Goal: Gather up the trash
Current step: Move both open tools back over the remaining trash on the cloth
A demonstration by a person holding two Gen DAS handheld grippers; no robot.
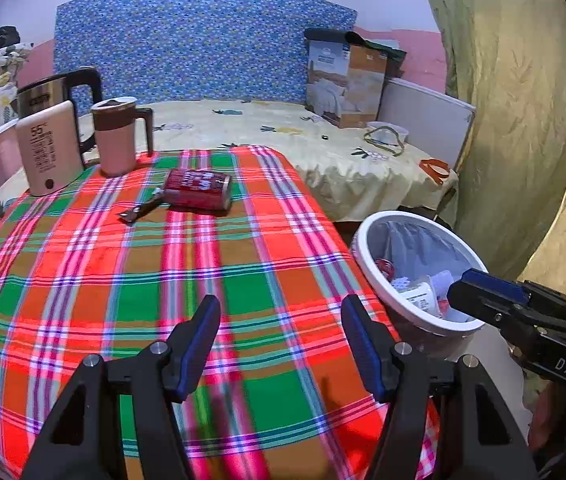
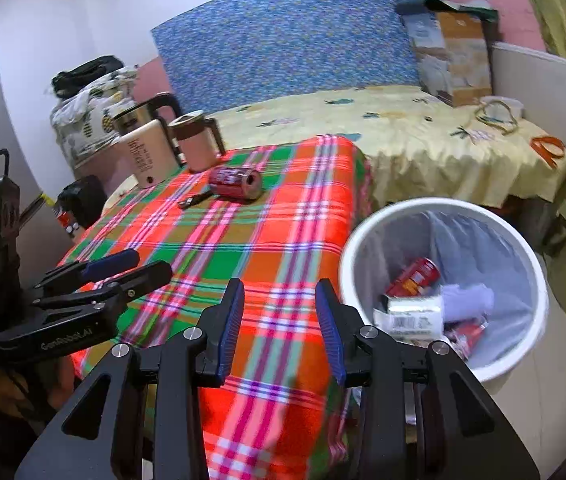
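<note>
Hovering over your plaid worktop (image 1: 243, 280), both grippers (image 1: 281, 344) (image 2: 279, 320) parted and empty, can (image 1: 198, 189) lying near bed (image 1: 323, 152), bin (image 2: 539, 280) contents partly hidden.

The near and middle stretch of the plaid tablecloth (image 1: 243, 264) lies bare, so a gripper can travel over it without meeting anything. At the far end a red can (image 1: 198, 189) lies on its side with a small dark tool (image 1: 139, 210) touching its left end. Behind them, the far left corner is crowded by a pink mug (image 1: 117, 136), a beige box (image 1: 49, 148) and a kettle (image 1: 57, 90). Just beside the table's right edge the white bin (image 2: 371, 236) stands open-topped, trash lying low inside, its mouth unobstructed.
</note>
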